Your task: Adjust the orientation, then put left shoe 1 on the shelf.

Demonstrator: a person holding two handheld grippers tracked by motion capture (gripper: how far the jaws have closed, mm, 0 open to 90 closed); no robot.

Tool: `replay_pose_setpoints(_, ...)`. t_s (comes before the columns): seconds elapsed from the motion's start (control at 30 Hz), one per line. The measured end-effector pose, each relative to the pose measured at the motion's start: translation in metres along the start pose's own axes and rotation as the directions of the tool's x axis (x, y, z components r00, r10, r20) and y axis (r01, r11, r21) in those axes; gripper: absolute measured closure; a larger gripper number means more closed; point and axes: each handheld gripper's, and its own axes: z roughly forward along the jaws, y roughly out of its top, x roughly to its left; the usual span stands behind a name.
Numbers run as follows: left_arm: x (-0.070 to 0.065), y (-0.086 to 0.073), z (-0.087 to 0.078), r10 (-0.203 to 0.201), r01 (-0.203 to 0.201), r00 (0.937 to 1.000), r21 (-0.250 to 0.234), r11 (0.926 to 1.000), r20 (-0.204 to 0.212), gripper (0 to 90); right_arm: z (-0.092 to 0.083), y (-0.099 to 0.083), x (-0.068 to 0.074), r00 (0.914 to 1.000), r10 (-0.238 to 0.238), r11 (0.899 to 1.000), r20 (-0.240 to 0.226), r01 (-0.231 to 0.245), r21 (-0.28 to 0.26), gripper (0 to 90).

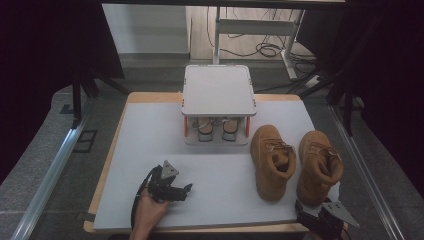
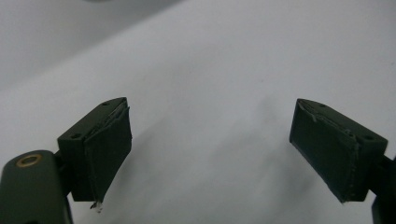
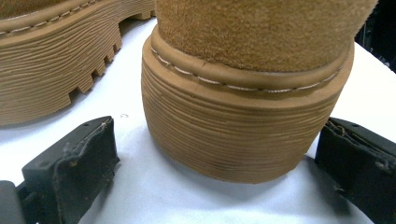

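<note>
Suede-and-rubber heel of the right-hand tan boot [image 3: 247, 93] sits between the spread jaws of the right gripper [image 3: 219, 158], close to the near table edge; no pad touches the sole yet, so the grasp is not made. In the high view the right gripper [image 1: 320, 216] lies just behind that boot [image 1: 318, 165], at the front right corner of the white table mat [image 1: 150, 150]. The left gripper [image 2: 210, 149] rests low over bare mat with its jaws also spread and nothing between them.

Status: both boots stand upright on the mat, side by side, the left-hand boot [image 1: 272, 160] just beside its partner. Farther back, the small white shoe rack [image 1: 217, 90] already holds a pair of low shoes [image 1: 216, 129] on its lower shelf; its top shelf is bare. Judged remaining: closing on the heel, lifting, and placing each boot, probably on the rack.
</note>
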Motion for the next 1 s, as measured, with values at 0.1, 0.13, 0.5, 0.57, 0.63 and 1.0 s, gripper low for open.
replay_pose_setpoints(0.1,0.003,-0.004,0.004,-0.016,0.015,0.9999,0.027,0.9995,0.004,13.2,0.0,0.0,0.0,1.0,0.0,1.0,0.0,0.0,0.005,0.0)
replay_pose_setpoints(0.13,0.003,-0.003,0.004,-0.018,0.018,0.9998,0.027,0.9995,0.002,13.3,0.0,0.001,0.0,1.0,-0.001,1.0,0.0,0.001,0.008,0.0)
replay_pose_setpoints(0.5,0.002,-0.004,0.005,-0.017,0.018,0.9996,0.026,0.9995,-0.02,16.2,-0.001,0.003,0.0,0.9999,-0.012,1.0,-0.005,0.013,0.026,0.0)
replay_pose_setpoints(0.57,0.002,-0.004,0.005,-0.017,0.017,0.9996,0.025,0.9995,-0.022,16.2,-0.003,0.004,0.0,0.9997,-0.026,0.999,-0.002,0.026,0.033,0.0)
replay_pose_setpoints(0.63,0.001,-0.004,0.005,-0.016,0.017,0.9996,0.024,0.9996,-0.022,16.2,-0.005,0.005,0.001,0.9989,-0.047,0.998,0.0,0.047,0.036,0.0)
replay_pose_setpoints(1.0,0.002,-0.004,0.005,-0.014,0.015,0.9996,0.024,0.9996,-0.024,16.2,-0.019,0.011,-0.006,0.9986,-0.048,0.998,-0.023,0.049,0.042,0.0)
